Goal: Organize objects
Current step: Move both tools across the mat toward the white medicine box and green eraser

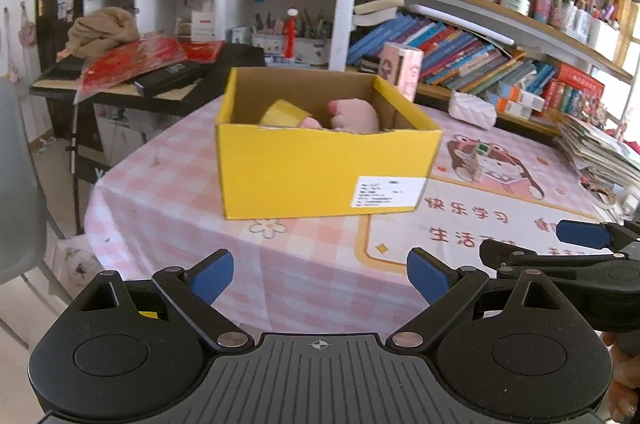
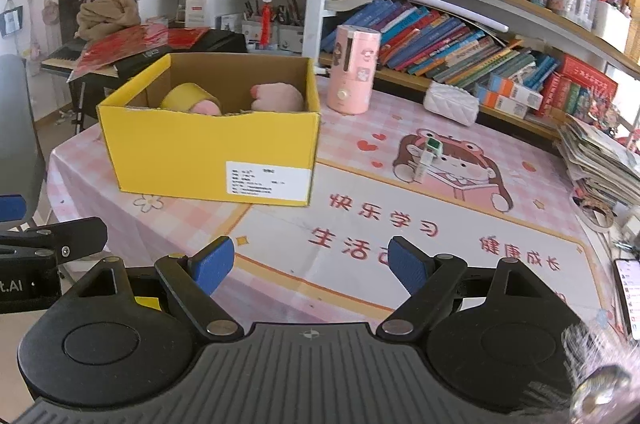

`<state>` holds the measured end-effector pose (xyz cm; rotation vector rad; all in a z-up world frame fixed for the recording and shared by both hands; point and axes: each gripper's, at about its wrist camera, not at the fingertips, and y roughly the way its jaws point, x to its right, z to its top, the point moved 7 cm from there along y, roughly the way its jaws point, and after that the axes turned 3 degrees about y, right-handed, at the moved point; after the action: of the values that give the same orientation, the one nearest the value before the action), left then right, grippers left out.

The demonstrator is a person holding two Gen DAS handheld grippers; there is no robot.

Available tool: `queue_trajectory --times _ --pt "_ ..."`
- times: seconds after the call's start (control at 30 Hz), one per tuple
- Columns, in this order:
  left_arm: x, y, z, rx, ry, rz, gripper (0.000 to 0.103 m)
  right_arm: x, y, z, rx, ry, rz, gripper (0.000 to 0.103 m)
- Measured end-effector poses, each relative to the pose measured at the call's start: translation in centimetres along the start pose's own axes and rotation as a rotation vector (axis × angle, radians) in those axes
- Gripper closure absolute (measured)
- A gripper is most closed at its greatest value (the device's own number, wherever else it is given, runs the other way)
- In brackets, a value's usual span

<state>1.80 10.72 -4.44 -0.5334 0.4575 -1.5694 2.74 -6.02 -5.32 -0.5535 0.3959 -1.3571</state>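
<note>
A yellow cardboard box [image 1: 320,168] [image 2: 208,152] stands on the pink checked tablecloth, holding a pink plush toy [image 1: 354,114] [image 2: 278,98] and a yellow roll [image 1: 284,113] [image 2: 182,98]. My left gripper [image 1: 320,276] hovers open and empty before the box, over the table's near edge. My right gripper [image 2: 310,266] is open and empty too, above the printed mat right of the box. A small white-and-green object [image 2: 428,160] [image 1: 478,160] stands on the mat's cartoon. A pink cylinder [image 2: 354,68] stands behind the box.
A white quilted pouch [image 2: 452,103] lies near the bookshelf. A stack of papers [image 2: 600,160] and a tape roll [image 2: 598,214] sit at the right edge, with a phone [image 2: 628,298] nearer. A keyboard stand with red items [image 1: 132,64] is at far left.
</note>
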Motion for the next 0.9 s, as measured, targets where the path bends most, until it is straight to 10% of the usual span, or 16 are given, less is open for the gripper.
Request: queue_trajectory --times 0.9 --pt "9.5 3.6 0.5 -0.049 0.158 -0.194 0.008 9.9 -1.1 -2.8 -0.05 0.169 -0.205 0.019"
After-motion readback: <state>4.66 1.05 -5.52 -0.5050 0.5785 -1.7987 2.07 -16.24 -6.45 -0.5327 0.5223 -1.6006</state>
